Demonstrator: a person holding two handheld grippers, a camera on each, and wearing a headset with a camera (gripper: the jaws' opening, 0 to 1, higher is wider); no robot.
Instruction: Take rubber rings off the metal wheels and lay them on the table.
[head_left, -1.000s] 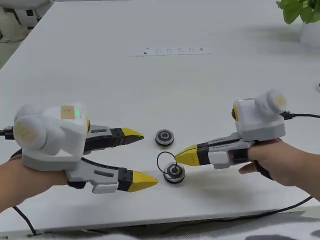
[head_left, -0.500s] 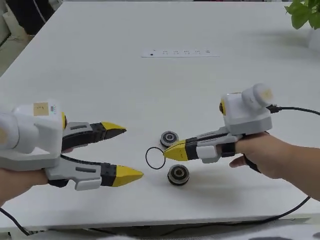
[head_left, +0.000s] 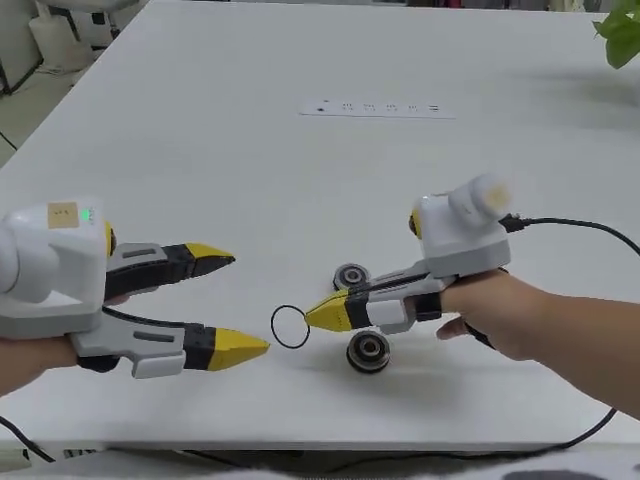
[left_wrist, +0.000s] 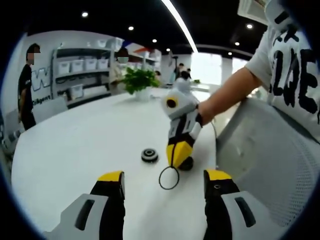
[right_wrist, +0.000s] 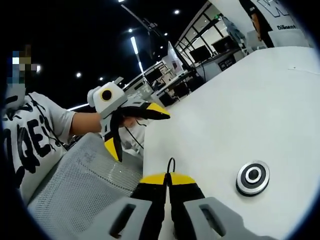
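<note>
Ring juts left, clamped by right gripper.
Flanking it: far wheel, near wheel; left gripper jaws apart.

ring at tips of right tongs | far wheel behind them (near wheel before)

There are two metal wheels, the far wheel and the near wheel, one rubber ring, one printed strip, one bench and two claws, the left claw and the right claw.

Black rubber ring near 2 metal wheels
</note>
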